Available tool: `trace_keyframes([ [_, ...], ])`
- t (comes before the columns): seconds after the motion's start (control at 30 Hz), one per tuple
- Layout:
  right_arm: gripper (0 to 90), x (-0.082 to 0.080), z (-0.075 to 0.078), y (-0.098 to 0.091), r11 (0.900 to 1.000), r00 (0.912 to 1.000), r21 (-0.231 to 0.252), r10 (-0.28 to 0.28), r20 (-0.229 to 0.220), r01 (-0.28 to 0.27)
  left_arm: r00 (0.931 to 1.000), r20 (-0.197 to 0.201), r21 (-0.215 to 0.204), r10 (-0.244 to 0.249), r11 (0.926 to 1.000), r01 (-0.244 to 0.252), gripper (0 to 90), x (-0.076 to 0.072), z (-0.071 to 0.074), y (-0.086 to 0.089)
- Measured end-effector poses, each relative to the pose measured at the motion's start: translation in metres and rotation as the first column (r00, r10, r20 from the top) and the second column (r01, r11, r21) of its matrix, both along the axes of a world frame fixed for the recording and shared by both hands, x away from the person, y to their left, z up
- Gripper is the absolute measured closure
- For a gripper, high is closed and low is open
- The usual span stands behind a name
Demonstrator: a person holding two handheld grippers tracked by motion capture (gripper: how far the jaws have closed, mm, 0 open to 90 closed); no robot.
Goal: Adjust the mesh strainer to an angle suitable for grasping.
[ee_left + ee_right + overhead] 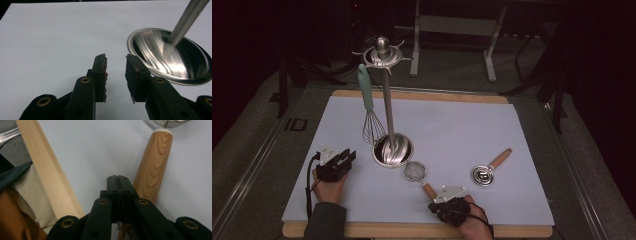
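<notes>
A metal utensil stand [388, 107] rises from a round shiny base [393, 150] [170, 60] on the pale mat. A whisk [368, 107] with a teal handle hangs from its top hooks. In front of the base lies a small mesh strainer [415, 171] with a wooden handle [428, 189] [152, 167]. My left gripper [347, 157] [116, 72] rests on the mat left of the base, open, nothing between its jaws. My right gripper [435, 202] [118, 178] sits at the handle's near end, jaws shut pad to pad, the handle just beside them.
A small round metal scoop [484, 174] with a wooden handle lies at the right of the mat. The wooden table edge [412, 230] [47, 170] runs close behind my right gripper. A dark metal frame stands beyond the table.
</notes>
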State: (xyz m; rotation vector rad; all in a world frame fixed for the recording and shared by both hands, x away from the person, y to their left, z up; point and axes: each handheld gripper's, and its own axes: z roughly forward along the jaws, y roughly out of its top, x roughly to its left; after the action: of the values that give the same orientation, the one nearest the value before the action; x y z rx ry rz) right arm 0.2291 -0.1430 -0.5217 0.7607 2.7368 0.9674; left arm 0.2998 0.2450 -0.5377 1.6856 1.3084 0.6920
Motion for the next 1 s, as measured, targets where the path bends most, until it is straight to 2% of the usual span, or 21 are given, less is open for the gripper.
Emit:
trace_keyframes([
  [0.4, 88.7, 0.019, 0.004, -0.031, 0.9951, 0.9951, 0.006, -0.098, -0.008, 0.098, 0.9999, -0.01, 0.017, -0.006, 0.9998, 0.006, 70.1, 0.001, -0.001, -0.002],
  [0.57, 88.8, 0.031, 0.006, -0.043, 0.9899, 0.99, -0.019, -0.14, 0.017, 0.14, 0.9999, -0.014, 0.028, -0.008, 0.9996, 0.009, 70.0, 0.002, -0.001, -0.003],
  [0.63, 88.8, 0.04, 0.008, -0.047, 0.9883, 0.9884, -0.037, -0.146, 0.042, 0.148, 0.9999, -0.015, 0.03, -0.006, 0.9995, 0.007, 69.8, 0.002, -0.001, -0.003],
  [0.67, 88.8, 0.045, 0.009, -0.05, 0.9867, 0.9869, -0.035, -0.157, 0.037, 0.158, 0.9999, -0.014, 0.032, -0.006, 0.9995, 0.006, 69.7, 0.001, -0.001, -0.003],
  [0.73, 88.9, 0.054, 0.009, -0.053, 0.9863, 0.9863, -0.028, -0.162, 0.033, 0.163, 0.9999, -0.013, 0.035, -0.005, 0.9994, 0.005, 69.6, 0.001, -0.001, -0.004],
  [0.9, 89.0, 0.067, 0.01, -0.056, 0.9844, 0.9853, -0.051, -0.167, 0.036, 0.169, 0.9999, -0.014, 0.04, -0.006, 0.9992, 0.006, 69.4, 0.001, -0.001, -0.005],
  [1.0, 89.1, 0.079, 0.012, -0.055, 0.9827, 0.9859, -0.084, -0.163, 0.04, 0.165, 0.9999, -0.014, 0.042, -0.009, 0.9991, 0.009, 69.4, 0.001, -0.001, -0.005],
])
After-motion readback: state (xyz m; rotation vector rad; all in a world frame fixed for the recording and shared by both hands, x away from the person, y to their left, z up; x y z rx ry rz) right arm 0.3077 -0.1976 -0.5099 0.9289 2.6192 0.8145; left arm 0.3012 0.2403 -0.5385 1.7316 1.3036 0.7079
